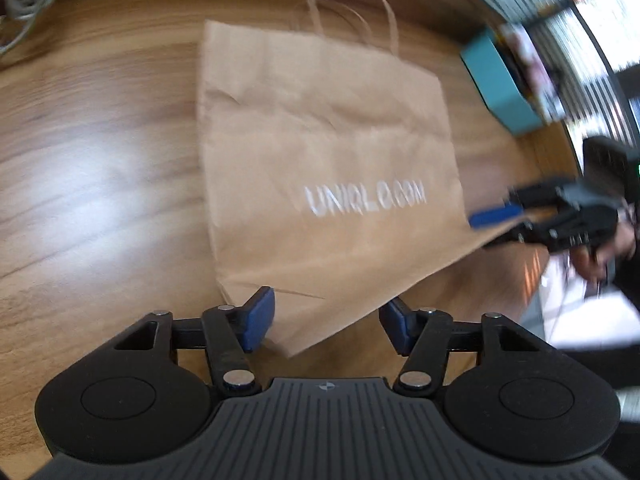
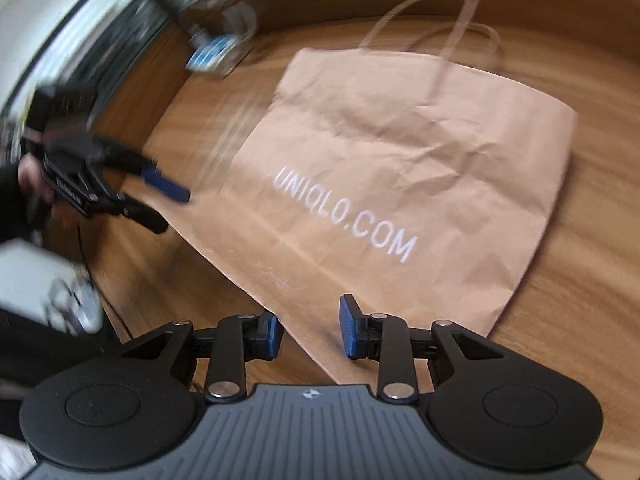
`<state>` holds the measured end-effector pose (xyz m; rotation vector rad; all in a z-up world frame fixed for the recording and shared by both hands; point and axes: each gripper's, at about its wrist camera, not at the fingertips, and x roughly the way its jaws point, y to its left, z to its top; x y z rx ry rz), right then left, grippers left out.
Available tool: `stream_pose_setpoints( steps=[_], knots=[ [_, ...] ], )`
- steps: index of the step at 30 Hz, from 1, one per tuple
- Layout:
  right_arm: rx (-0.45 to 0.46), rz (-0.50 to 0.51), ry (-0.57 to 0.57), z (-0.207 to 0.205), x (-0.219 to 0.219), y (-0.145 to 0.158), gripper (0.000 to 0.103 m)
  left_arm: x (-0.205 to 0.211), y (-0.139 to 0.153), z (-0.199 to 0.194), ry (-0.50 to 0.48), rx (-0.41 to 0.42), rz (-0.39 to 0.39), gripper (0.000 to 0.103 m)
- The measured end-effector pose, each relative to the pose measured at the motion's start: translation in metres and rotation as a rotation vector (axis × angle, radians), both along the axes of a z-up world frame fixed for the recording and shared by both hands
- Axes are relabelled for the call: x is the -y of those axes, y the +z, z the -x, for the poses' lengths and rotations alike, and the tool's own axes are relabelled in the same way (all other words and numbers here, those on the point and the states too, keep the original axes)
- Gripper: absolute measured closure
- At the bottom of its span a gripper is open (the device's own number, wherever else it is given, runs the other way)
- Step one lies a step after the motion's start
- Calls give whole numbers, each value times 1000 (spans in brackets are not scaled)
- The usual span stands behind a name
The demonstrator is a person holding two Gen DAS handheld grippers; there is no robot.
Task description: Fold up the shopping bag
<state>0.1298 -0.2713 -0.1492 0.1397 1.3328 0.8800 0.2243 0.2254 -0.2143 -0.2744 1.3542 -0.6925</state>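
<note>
While both cameras are blurred by motion, I note what I can read from them.

Bag: my brown paper shopping bag (image 1: 320, 168) lies flat on the wooden worktop (image 1: 100, 152), with white letters UNIQLO.COM (image 2: 344, 216) facing up.
Handles: the paper handles (image 1: 352, 12) lie at the far end of the bag, on the worktop.
Left gripper (image 1: 326, 320): its blue fingers are spread apart, one on each side of the near corner of the bag; I see no pinch there.
Right gripper (image 2: 308, 328): its fingers are also spread, above the near corner of the bag, gripping nothing.
Other view of right gripper: from the left camera it shows at the bag's right edge, one blue finger (image 1: 496, 214) over the paper; whether it touches, I cannot tell.
Hand: a hand (image 1: 600, 256) holds that gripper.
Teal box (image 1: 500, 84): it stands on the worktop, beyond the bag's right side, apart from it.
</note>
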Motion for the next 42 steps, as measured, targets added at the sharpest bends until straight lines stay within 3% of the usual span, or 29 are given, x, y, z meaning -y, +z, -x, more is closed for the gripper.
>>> stream_pose_setpoints(
  steps=[5,10,14,17,22,28,31,36,42],
  knots=[
    [-13,5,-72,-25,3,0,69,4,-8,-14,52,22,-72,43],
    [17,53,-108,-41,-3,-8,69,7,-28,-25,99,-5,-163,56],
    [47,110,-131,-50,-10,-16,69,4,-32,-29,143,16,-183,57],
    [54,160,-139,-56,-16,-27,68,5,-20,-27,149,76,-184,57],
    [73,228,-116,-62,-29,-41,66,18,12,-20,85,235,-172,55],
    [97,256,-90,-64,-39,-45,65,50,24,-30,-32,292,-180,55],
    [115,265,-84,-62,-40,-44,64,61,19,-40,-67,293,-194,55],
    [146,281,-73,-58,-41,-43,61,85,-7,-63,-87,225,-224,55],
    [181,286,-77,-53,-39,-40,56,94,-18,-71,-101,225,-226,51]
  ],
)
